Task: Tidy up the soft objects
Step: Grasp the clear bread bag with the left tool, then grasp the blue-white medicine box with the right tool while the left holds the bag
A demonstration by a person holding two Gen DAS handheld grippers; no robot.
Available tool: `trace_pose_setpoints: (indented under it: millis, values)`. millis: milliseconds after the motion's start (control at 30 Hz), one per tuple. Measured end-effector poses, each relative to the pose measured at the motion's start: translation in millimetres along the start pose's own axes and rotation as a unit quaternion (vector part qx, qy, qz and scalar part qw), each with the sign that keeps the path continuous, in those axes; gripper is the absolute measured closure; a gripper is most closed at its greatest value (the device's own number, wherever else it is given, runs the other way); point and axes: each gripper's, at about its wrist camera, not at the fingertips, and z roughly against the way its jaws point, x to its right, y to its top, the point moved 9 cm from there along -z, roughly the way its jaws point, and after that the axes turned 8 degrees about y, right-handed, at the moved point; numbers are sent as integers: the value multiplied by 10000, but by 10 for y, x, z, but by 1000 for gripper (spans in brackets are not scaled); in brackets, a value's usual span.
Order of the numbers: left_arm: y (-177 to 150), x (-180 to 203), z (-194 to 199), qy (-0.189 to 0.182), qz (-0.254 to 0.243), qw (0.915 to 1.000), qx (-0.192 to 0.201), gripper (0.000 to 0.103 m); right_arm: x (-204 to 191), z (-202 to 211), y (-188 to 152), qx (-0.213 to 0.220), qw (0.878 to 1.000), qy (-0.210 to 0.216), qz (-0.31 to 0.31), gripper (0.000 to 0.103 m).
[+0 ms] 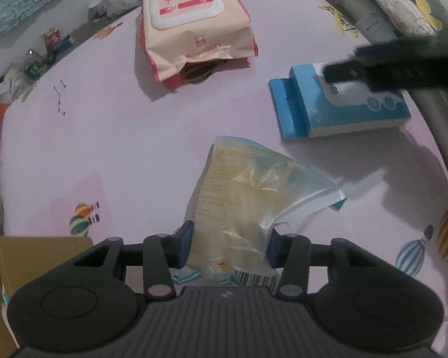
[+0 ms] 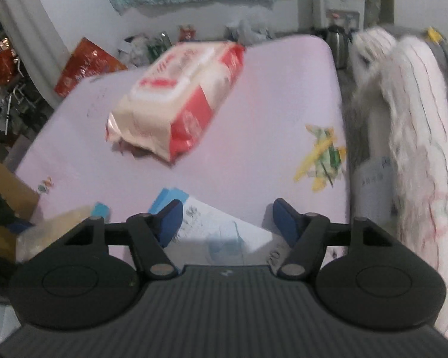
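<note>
A pale pink sheet [image 1: 104, 137] printed with hot-air balloons covers the work surface, with household clutter banked along the wall at the upper left of the left wrist view and a shaggy white textile [image 2: 415, 125] hanging at the right edge of the right wrist view. At the bottom centre of the left view, my left gripper [image 1: 228, 243] pinches the near end of a crinkled clear bag [image 1: 254, 191] holding something yellowish; its blue pads press into the plastic on both sides, and the rest of the bag lies out across the sheet toward mid-frame. My right gripper [image 2: 225, 219] hangs spread over the blue-and-white tissue pack [image 1: 343, 107], with nothing between its fingers; in the left view it shows only as a dark blur at the upper right, over that pack. A pink wet-wipe pack [image 1: 194, 26] sits alone at the top centre, well apart from both. A cardboard box [image 1: 24, 268] shows at the lower left edge, though I cannot tell whether it is the destination. As I judge it, the sorting is at an early stage: all three soft packs are scattered on the sheet, one is in hand, one is about to be taken, and the wipes are untouched.
</note>
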Motion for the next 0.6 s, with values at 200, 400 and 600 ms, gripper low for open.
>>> trace_pose_setpoints:
  millis: [200,400,600]
  values:
    - [-66,13,19,-248,77,9997,47,57,-155,401,-596,-386,9990,219,-50,35]
    - [-34,-85,97,-173,253,9994,186,58,-366,587,-694,-341,9975,35,615,17]
    - [11,-204,275,-229,571,9973,392,58,-485,208,-692,-846,9853,-495,1397,12]
